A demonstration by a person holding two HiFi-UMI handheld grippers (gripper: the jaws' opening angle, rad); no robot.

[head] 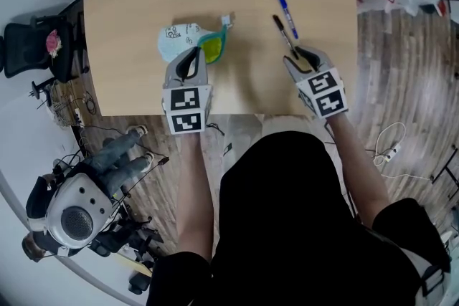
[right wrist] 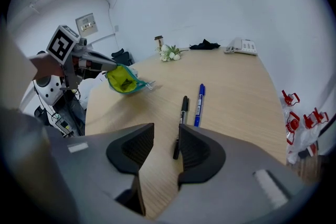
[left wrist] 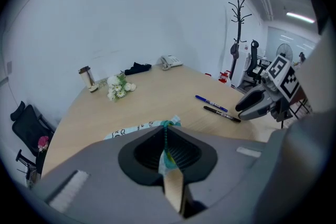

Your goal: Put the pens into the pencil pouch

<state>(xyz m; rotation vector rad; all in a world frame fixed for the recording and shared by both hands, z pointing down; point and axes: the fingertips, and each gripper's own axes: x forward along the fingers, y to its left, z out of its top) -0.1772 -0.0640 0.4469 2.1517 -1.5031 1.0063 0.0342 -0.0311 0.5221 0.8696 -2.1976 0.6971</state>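
Pencil pouch (head: 179, 40) in left claw (head: 195, 59)

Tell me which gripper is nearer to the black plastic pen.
Right. The right gripper straddles the black pen's near end with open fingers; the left gripper is far to its left, shut on the light blue fabric pouch.

Bright, even indoor light, soft shadows, sharp focus; strong fisheye bending with dark corners.
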